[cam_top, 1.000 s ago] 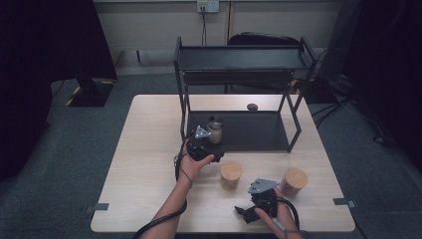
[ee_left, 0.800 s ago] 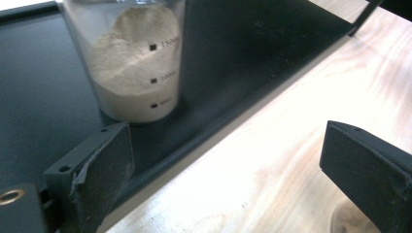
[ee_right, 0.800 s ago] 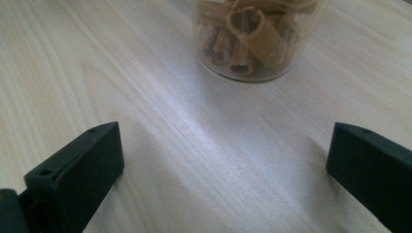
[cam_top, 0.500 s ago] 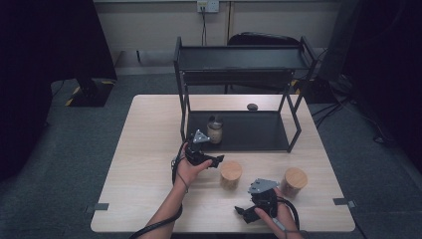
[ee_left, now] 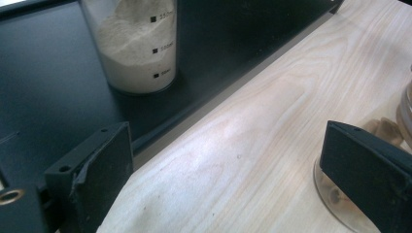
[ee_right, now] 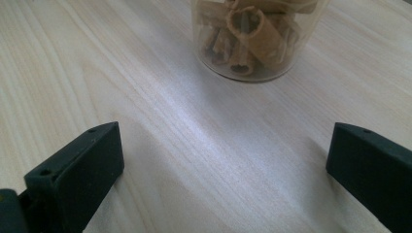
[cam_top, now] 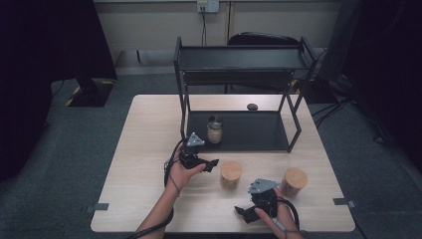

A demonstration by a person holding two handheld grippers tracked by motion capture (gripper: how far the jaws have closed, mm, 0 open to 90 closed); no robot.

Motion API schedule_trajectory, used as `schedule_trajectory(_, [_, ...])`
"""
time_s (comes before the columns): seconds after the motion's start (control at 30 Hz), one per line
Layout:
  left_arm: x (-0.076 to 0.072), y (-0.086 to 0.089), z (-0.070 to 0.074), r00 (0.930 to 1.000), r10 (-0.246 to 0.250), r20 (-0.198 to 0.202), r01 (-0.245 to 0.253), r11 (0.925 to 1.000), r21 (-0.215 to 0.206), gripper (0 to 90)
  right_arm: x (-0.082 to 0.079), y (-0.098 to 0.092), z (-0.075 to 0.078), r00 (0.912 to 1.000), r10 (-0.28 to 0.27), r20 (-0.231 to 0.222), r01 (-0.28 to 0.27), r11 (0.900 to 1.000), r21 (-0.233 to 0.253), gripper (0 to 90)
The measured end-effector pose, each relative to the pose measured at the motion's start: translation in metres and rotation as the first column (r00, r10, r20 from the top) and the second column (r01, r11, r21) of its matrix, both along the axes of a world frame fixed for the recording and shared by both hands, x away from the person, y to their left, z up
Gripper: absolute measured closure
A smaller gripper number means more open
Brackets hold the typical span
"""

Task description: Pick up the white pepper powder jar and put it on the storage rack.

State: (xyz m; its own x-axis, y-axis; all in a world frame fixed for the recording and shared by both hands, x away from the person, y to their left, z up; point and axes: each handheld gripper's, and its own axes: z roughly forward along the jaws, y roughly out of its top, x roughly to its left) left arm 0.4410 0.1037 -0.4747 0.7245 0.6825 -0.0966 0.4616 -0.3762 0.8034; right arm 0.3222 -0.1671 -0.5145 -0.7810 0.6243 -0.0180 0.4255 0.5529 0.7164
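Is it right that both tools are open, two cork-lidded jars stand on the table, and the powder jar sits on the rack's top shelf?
Not quite. The powder jar sits on the rack's bottom shelf, not the top one; the high view shows it, and the left gripper view shows it on the black shelf surface. The rest holds: the left tool and right tool are open, and two cork-lidded jars stand on the table.

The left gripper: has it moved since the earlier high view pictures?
Yes. The left gripper has drawn back from the rack toward the nearer cork-lidded jar.
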Motion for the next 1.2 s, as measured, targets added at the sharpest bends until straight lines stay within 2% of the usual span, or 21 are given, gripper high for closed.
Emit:
schedule_trajectory(0.37, [-0.007,0.008,0.001,0.9999,-0.012,0.003,0.012,0.9999,0.006,5.0,0.000,0.000,0.000,1.0000,0.000,0.000,0.000,1.000,0.000,0.0])
schedule_trajectory(1.2, [-0.020,0.030,-0.002,1.0000,-0.002,0.007,0.002,1.0000,0.000,5.0,0.000,0.000,0.000,1.0000,0.000,0.000,0.000,1.000,0.000,0.0])
